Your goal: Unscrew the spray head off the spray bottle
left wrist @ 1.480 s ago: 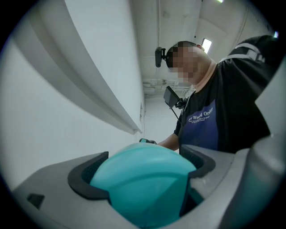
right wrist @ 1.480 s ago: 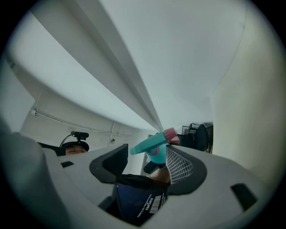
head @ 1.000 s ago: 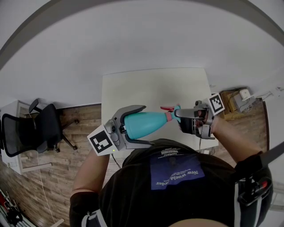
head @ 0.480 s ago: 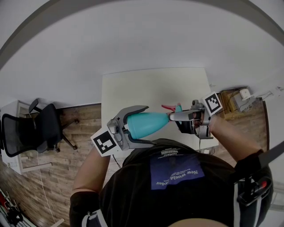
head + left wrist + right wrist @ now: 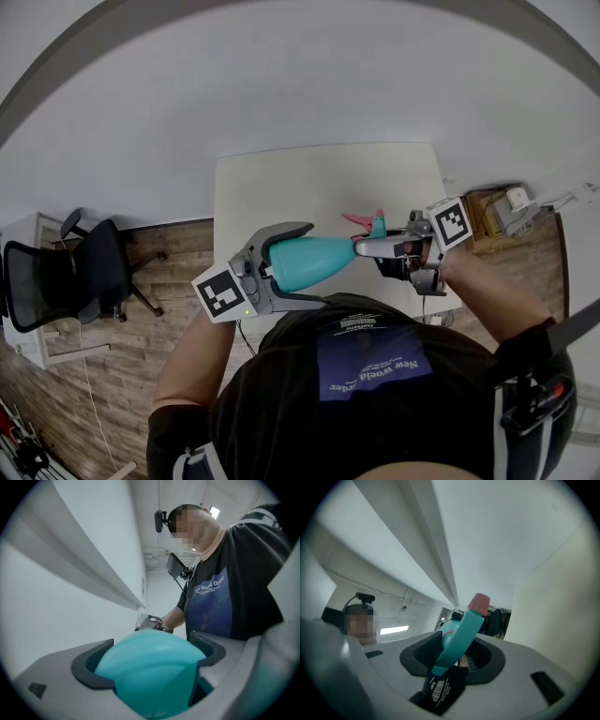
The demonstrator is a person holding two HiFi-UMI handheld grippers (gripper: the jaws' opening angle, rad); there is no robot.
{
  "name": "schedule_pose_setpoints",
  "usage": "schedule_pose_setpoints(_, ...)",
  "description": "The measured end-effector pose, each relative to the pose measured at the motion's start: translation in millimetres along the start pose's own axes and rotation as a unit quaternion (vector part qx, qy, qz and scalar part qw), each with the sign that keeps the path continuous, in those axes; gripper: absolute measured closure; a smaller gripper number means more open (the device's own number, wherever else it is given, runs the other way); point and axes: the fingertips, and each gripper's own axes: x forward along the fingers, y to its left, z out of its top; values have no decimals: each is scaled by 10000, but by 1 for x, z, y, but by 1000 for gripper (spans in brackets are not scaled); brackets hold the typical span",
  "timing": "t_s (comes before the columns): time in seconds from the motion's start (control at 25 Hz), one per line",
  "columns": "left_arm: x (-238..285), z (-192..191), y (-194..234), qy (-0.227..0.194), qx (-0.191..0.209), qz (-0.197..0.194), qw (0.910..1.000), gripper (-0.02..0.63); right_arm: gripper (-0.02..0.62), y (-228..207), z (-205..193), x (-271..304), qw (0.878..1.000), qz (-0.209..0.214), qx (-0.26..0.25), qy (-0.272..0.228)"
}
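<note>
A teal spray bottle (image 5: 328, 255) lies level in the air over the near edge of the white table (image 5: 319, 183). My left gripper (image 5: 305, 267) is shut on its fat body; in the left gripper view the rounded teal bottom (image 5: 150, 667) fills the space between the black pads (image 5: 89, 663). The teal spray head (image 5: 375, 228) with its pink trigger (image 5: 354, 220) points up and left. My right gripper (image 5: 370, 251) is round the bottle's neck, its jaws have just been closing, and the pads press on the spray head (image 5: 461, 637), whose pink nozzle (image 5: 479, 603) sticks out past them.
A black office chair (image 5: 56, 277) stands on the wooden floor at the left. A low wooden stand with small devices (image 5: 506, 211) sits by the table's right side. The person's torso is close behind both grippers.
The right gripper has rolled and closed in on the spray head, and the pink trigger has swung from pointing left to pointing more upward. The left gripper rolled slightly with the bottle.
</note>
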Motion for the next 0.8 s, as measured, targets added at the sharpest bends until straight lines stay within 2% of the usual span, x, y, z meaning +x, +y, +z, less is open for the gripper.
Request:
schedule_pose_setpoints(0.12,-3,-1,2,-224,-430,-143,9987,84,460,2,1,-1,9978,-222,-611,86)
schedule_pose_setpoints(0.2,-5,-1,6,-445,-859,-241,9950,84,460,5,2,-1,9938,-319,-1050,152)
schedule_pose_setpoints(0.36,-11,0,13,-893,-1869,-388,9775,84,460,15,4,4,9771,-473,-2047,347)
schedule_pose_setpoints(0.52,-15,1,19,-1263,-2712,-554,9526,84,460,24,5,7,9516,-610,-2955,587)
schedule_pose_setpoints(0.6,-15,0,20,-1403,-3146,-679,9363,84,460,28,3,8,9348,-652,-3414,727)
schedule_pose_setpoints(0.72,-13,-5,18,-1525,-3849,-948,9053,84,460,34,-7,8,9021,-709,-4125,1046)
schedule_pose_setpoints(0.8,-13,-7,15,-1570,-4149,-1077,8897,84,460,37,-15,9,8786,-732,-4550,1253)
